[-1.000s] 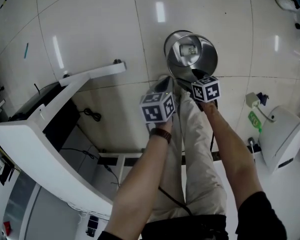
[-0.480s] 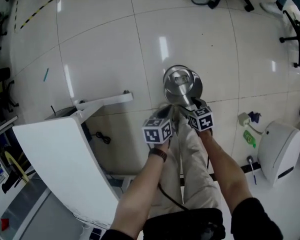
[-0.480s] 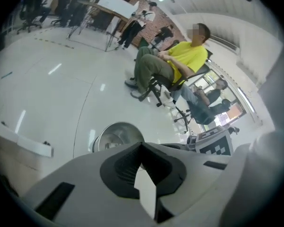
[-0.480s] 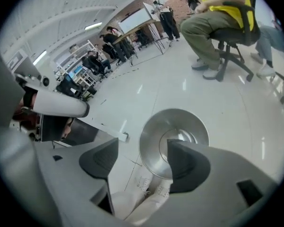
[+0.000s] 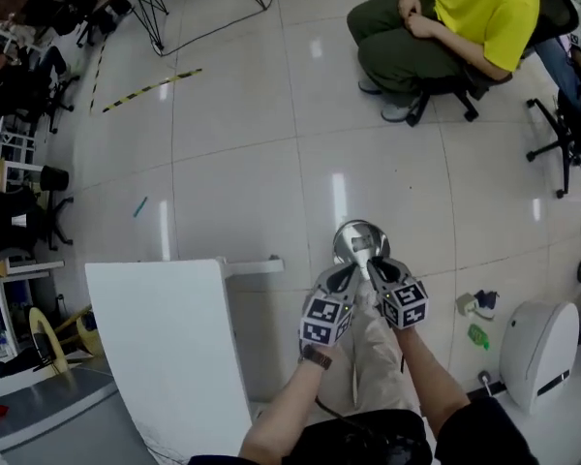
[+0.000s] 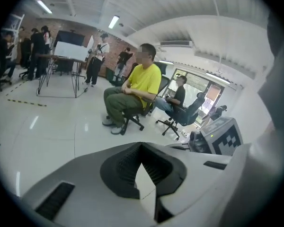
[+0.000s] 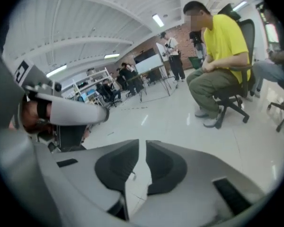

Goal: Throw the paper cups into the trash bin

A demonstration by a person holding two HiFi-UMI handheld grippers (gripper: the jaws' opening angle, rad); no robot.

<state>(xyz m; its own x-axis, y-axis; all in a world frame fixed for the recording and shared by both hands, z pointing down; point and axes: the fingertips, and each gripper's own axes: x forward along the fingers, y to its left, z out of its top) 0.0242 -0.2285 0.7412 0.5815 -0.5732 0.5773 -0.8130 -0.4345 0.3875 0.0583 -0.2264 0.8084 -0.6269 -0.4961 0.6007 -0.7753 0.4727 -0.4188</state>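
Left fingers (image 6: 123, 167): we see them pressed together, empty.
Right fingers (image 7: 114, 167): just been closing, a thin slit remains, nothing between.
Grippers: left gripper (image 5: 345, 275) and right gripper (image 5: 378, 265) side by side.
Trash bin (image 5: 360, 241): on the floor (image 5: 252, 163) at 12 o'clock, just beyond both.
Seated person (image 5: 445, 27): 1 o'clock, well apart.

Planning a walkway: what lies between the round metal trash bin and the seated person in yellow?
In the head view, only bare glossy floor tiles separate the metal trash bin from the yellow-shirted person.

No legible text, label or number anywhere
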